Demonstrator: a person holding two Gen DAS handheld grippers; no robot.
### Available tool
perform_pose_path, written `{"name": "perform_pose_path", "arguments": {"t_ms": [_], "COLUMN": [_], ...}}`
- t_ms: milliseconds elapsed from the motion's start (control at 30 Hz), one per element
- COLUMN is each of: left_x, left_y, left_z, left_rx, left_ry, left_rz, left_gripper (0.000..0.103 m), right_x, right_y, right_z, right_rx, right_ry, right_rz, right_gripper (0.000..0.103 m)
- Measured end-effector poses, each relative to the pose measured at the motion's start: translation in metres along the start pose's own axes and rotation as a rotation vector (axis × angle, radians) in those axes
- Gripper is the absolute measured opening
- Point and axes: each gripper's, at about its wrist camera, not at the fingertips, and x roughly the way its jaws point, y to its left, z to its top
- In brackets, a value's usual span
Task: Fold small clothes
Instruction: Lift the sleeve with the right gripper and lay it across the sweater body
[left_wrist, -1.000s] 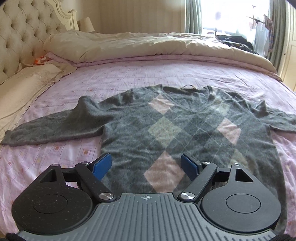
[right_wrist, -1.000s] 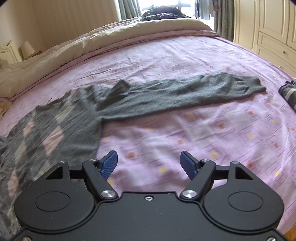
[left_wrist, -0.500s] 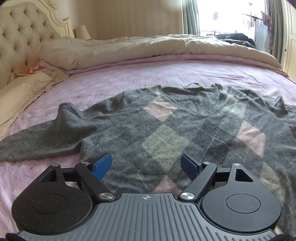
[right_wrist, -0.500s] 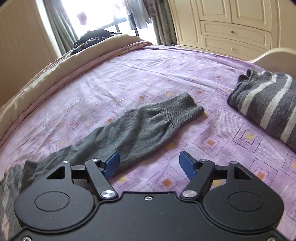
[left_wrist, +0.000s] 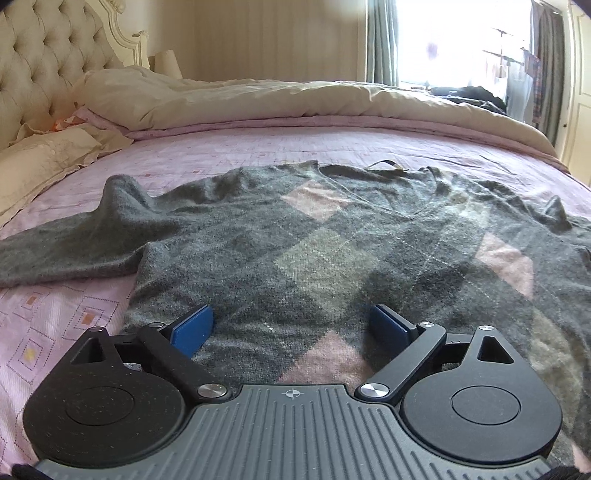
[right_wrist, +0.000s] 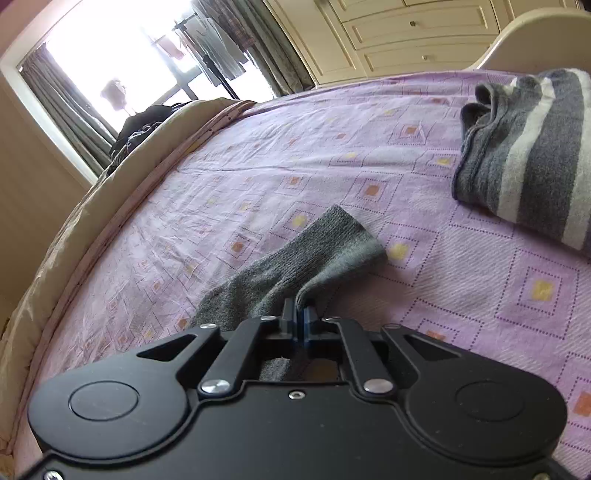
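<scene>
A grey argyle sweater (left_wrist: 314, 251) with pink and pale diamonds lies flat, front up, on the purple bed sheet (left_wrist: 66, 325). Its left sleeve (left_wrist: 74, 247) stretches out to the left. My left gripper (left_wrist: 291, 325) is open and empty, low over the sweater's lower body. In the right wrist view, my right gripper (right_wrist: 299, 314) is shut on the near edge of the sweater's other sleeve (right_wrist: 295, 258), close to the cuff (right_wrist: 351, 232), which lies on the sheet.
A folded grey and white striped garment (right_wrist: 532, 155) lies on the sheet to the right of the cuff. A beige duvet (left_wrist: 295, 99) is bunched along the far side of the bed, with pillows (left_wrist: 44, 158) and a tufted headboard (left_wrist: 48, 62) at left. Wardrobe doors (right_wrist: 406, 33) stand beyond the bed.
My right gripper has moved along the sleeve toward the cuff and shut on its edge. My left gripper has moved lower and closer over the sweater's body, still open.
</scene>
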Motion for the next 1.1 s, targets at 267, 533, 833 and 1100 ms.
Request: {"name": "perform_pose_path", "arguments": {"t_ms": [267,533,833,1100], "left_x": [0.001,0.001,0.000,-0.002], "left_y": [0.002,0.003,0.004,0.005], "left_z": [-0.001,-0.001,0.000,-0.001], "left_rx": [-0.006,-0.015,-0.024,-0.036], "left_ry": [0.005,0.004,0.002,-0.002], "left_rz": [-0.006,-0.013,-0.023,-0.034], "left_gripper": [0.096,0.096,0.096,0.096], "right_x": [-0.076,-0.160,-0.187,-0.157], "right_y": [0.085,0.242,0.377,0.401], "right_z": [0.014,-0.023,-0.185,-0.329], "right_rx": [-0.271,-0.506,-0.790,-1.000], "right_ry": [-0.104,-0.108,0.098,0.338], "right_rz": [0.064,0.363,0.677,0.751], "right_gripper": [0.011,0.011,0.011,0.011]}}
